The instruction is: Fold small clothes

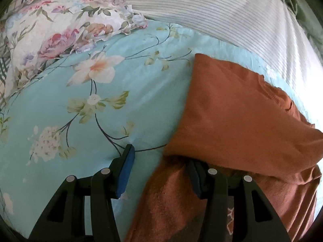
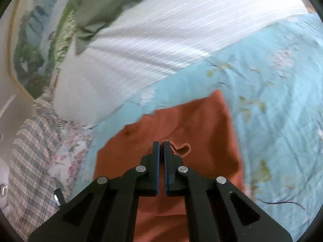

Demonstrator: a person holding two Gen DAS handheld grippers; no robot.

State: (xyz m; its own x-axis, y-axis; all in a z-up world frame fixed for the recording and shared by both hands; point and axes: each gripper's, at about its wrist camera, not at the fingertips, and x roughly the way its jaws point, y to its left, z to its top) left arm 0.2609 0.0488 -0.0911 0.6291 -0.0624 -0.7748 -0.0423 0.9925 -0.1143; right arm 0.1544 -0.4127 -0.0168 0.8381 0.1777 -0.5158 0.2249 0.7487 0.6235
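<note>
A rust-orange garment (image 1: 232, 109) lies on the light blue floral bedsheet (image 1: 113, 109), partly folded over. My left gripper (image 1: 161, 157) is open; its left finger (image 1: 126, 169) rests on the sheet and its right finger is hidden under the folded orange cloth. In the right wrist view the same garment (image 2: 193, 125) lies below my right gripper (image 2: 161, 144), which is shut on a small edge of the orange cloth that curls out beside the right finger.
A white striped pillow (image 1: 222, 14) lies at the back, also in the right wrist view (image 2: 153, 34). A floral pillow (image 1: 60, 26) is at the back left. A plaid blanket (image 2: 30, 161) and green cloth (image 2: 97, 6) lie at the bed's edge.
</note>
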